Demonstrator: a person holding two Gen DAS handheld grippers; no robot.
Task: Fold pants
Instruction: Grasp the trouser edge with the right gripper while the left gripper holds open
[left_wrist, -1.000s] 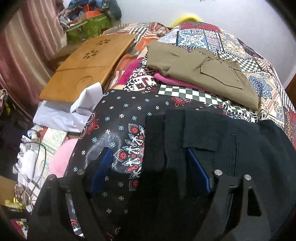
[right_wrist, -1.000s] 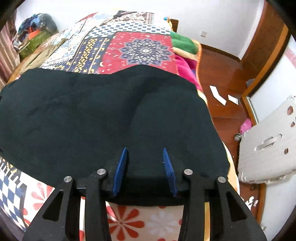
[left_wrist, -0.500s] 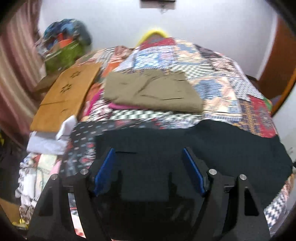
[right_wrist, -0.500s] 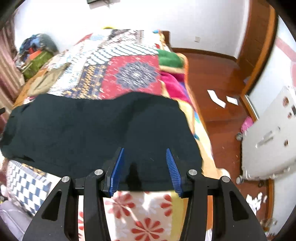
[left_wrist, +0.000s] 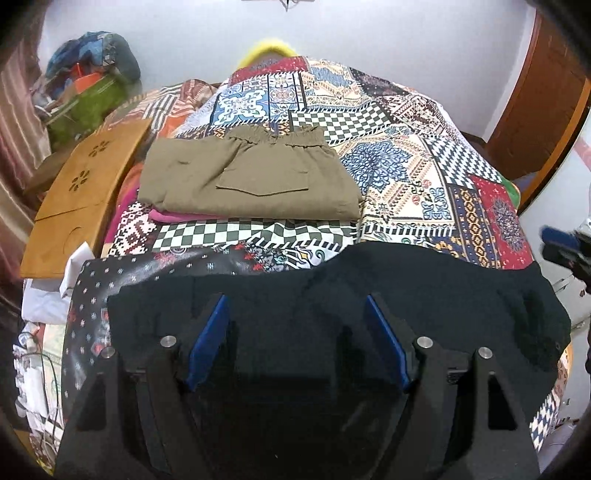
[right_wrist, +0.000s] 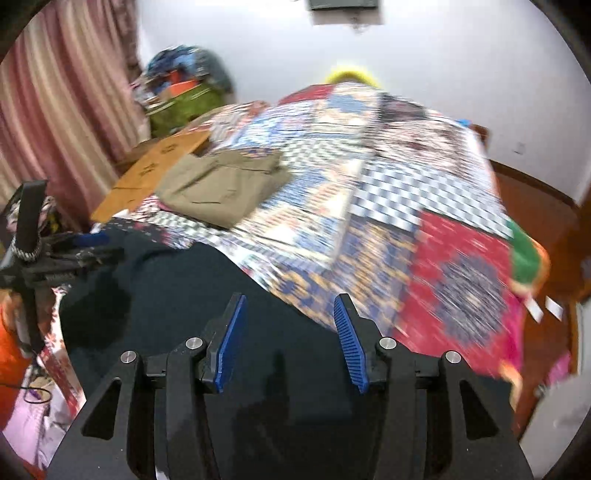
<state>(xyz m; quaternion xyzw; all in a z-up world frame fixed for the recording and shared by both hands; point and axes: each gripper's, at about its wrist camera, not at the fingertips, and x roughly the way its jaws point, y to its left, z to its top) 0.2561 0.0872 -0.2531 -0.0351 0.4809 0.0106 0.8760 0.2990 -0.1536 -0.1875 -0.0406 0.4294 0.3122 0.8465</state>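
The black pants (left_wrist: 332, 295) are lying across the patchwork bed (left_wrist: 406, 166) at 6 o'clock — soft, limp, sagging when lifted. Both grippers — left gripper (left_wrist: 295, 332), right gripper (right_wrist: 288, 332) — are hovering parted, gripping nothing; the waistband corners are looking like the best hold.

- I'm looking into a home bedroom: a patchwork quilt (left_wrist: 402, 147) is covering the bed.
- Pink curtains (right_wrist: 62, 110) are hanging left.
- Folded clothing (left_wrist: 251, 177), probably laundry, is lying on it.
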